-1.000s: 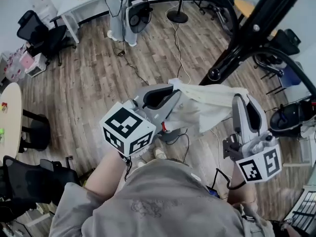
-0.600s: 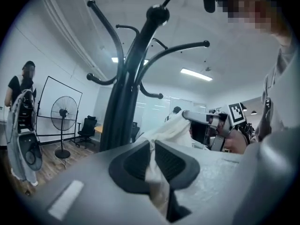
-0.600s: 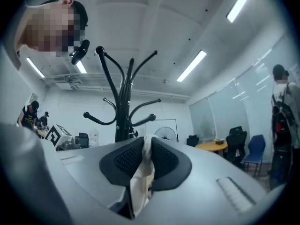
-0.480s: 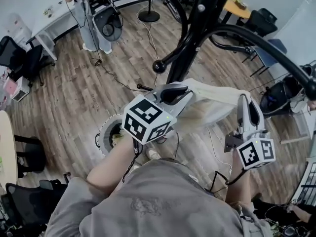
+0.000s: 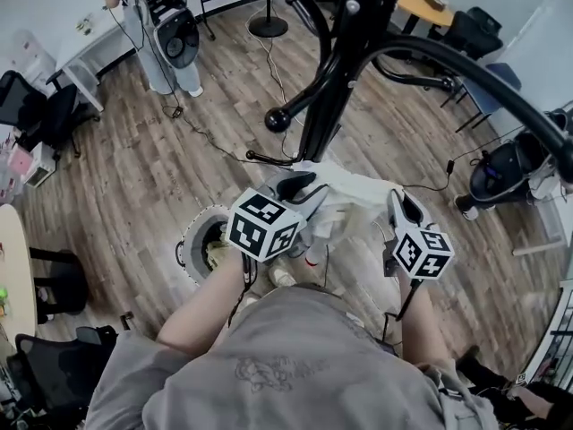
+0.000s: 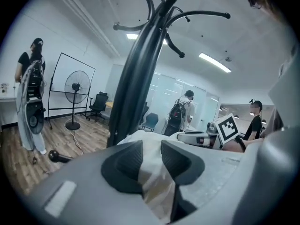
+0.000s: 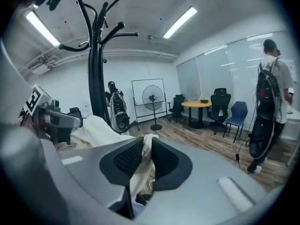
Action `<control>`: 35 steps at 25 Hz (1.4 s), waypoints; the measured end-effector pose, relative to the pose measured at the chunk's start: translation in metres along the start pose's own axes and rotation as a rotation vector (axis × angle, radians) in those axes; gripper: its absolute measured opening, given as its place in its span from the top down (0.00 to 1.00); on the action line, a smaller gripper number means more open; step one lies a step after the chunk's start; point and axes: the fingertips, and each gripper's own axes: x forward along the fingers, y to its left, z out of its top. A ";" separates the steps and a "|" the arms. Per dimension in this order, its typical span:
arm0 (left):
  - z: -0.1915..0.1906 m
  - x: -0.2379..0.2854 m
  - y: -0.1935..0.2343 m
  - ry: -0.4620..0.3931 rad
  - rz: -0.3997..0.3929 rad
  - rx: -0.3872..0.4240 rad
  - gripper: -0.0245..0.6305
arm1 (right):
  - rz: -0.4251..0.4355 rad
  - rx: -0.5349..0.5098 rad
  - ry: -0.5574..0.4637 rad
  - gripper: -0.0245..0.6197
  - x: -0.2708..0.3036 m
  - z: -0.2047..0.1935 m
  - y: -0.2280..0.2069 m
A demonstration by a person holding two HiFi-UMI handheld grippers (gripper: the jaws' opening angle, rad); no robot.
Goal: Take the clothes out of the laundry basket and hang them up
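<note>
A white garment (image 5: 354, 191) hangs between my two grippers, just in front of the black coat stand (image 5: 327, 97). My left gripper (image 5: 309, 184) is shut on one edge of the cloth (image 6: 154, 172), which is pinched between its dark pads. My right gripper (image 5: 397, 206) is shut on the other edge (image 7: 144, 158), with cloth drooping below the jaws. The round laundry basket (image 5: 192, 240) stands on the floor at my lower left, with some cloth left inside. The coat stand's hooks (image 6: 187, 15) curve overhead in the left gripper view.
The stand's curved black arms (image 5: 466, 65) reach over my right side. A person (image 5: 161, 25) stands at the back by a white table (image 5: 85, 52). Office chairs (image 5: 45, 106), a floor fan (image 5: 267, 27), floor cables (image 5: 215, 137) and another person (image 7: 269, 102) surround the spot.
Both grippers have come down and closer together, so the spread white garment now bunches between them. The view has swung toward the coat stand, and the laundry basket has come into sight.
</note>
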 end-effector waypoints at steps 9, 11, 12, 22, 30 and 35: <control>-0.044 -0.017 0.038 0.039 0.096 -0.145 0.78 | 0.172 -0.004 0.245 0.75 0.041 -0.067 0.055; -0.052 -0.024 0.043 0.040 0.108 -0.182 0.77 | 0.214 0.014 0.282 0.66 0.042 -0.079 0.069; -0.055 -0.027 0.043 0.039 0.108 -0.191 0.76 | 0.220 0.016 0.292 0.64 0.041 -0.082 0.072; -0.044 -0.053 0.047 -0.033 0.088 -0.211 0.57 | 0.197 0.018 0.142 0.53 0.021 -0.017 0.063; -0.015 -0.121 0.069 -0.124 0.240 -0.153 0.57 | 0.445 -0.081 -0.063 0.61 -0.012 0.071 0.154; -0.008 -0.178 0.085 -0.182 0.343 -0.147 0.57 | 0.598 -0.160 -0.110 0.61 -0.016 0.092 0.220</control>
